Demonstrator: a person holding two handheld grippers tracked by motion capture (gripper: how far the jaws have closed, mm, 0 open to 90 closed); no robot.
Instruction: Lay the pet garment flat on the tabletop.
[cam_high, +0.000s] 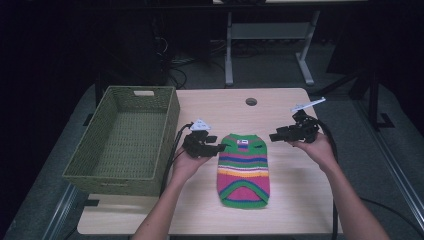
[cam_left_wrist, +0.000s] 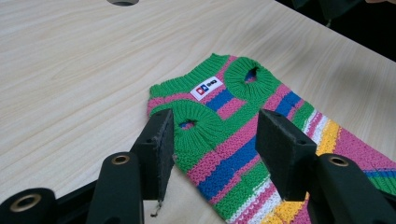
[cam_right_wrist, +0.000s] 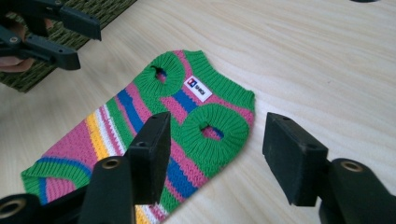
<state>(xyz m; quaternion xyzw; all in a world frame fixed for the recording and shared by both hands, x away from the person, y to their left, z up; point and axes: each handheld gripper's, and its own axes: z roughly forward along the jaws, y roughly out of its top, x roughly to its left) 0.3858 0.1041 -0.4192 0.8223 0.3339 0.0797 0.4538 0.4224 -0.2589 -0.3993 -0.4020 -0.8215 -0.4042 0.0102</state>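
Observation:
A small knitted sweater (cam_high: 243, 170) with green, pink, blue, yellow and white stripes lies flat on the middle of the wooden table (cam_high: 295, 200), its neck end with a white label pointing away from me. My left gripper (cam_high: 218, 147) hovers open at the sweater's upper left corner. In the left gripper view its jaws (cam_left_wrist: 215, 123) straddle the left armhole of the sweater (cam_left_wrist: 224, 154) without touching it. My right gripper (cam_high: 275, 136) is open just off the upper right corner. Its jaws (cam_right_wrist: 217, 121) stand wide over the other armhole of the sweater (cam_right_wrist: 140, 112), nothing pinched.
A green woven basket (cam_high: 107, 175) with nothing visible inside stands at the table's left edge, close to the left hand. A round cable hole (cam_high: 251, 101) sits near the table's far edge. Bare tabletop lies right of and in front of the sweater. Desk legs and cables stand behind.

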